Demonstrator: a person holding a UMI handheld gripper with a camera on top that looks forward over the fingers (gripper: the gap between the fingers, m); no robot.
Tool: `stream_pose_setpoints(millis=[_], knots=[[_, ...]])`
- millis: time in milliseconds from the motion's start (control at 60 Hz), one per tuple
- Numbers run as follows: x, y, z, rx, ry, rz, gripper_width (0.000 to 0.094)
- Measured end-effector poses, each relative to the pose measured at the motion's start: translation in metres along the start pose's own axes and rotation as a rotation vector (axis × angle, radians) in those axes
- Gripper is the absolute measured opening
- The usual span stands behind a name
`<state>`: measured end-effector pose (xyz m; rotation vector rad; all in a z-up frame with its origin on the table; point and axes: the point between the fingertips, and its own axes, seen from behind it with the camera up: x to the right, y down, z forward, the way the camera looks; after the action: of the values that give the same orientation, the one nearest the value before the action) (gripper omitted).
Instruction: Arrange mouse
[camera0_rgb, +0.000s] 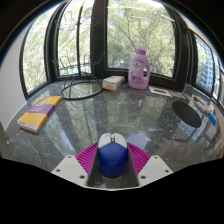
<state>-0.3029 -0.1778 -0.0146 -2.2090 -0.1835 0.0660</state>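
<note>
1. Gripper view: blue-and-white computer mouse (112, 153) sits between the two fingers of the gripper (112, 160), on a glass table (100, 115)
2. Pink pads (88, 155) flank the mouse closely on both sides; cannot tell if they press it or leave a gap
3. Mouse long axis runs along the fingers, pointing away from the gripper toward the purple bottle (141, 68)
4. Relative to the mouse: yellow book (40, 112) far left; bottle well beyond
5. Judgement: mouse already centred, no sideways correction needed

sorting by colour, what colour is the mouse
Blue with a white front, held between the jaws; gripper view. Mouse.
</note>
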Motion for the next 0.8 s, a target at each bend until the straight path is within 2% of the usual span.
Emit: stream_pose_setpoints(millis=[233,383,467,617,733,800], knots=[[-0.006,-0.003,0.0,-0.021,0.008,0.008,0.0371],[-0.013,-0.029,-0.011,0.007,-0.033,-0.004,0.0352],[-0.016,-0.085,-0.029,0.097,-0.084,0.009,0.0352],[0.02,-0.236,-0.089,0.362,-0.151,0.02,0.0352],[0.102,-0.322,-0.126,0.532,-0.126,0.055,0.0348],[0.158,-0.346,-0.124,0.566,-0.088,0.085,0.0348]])
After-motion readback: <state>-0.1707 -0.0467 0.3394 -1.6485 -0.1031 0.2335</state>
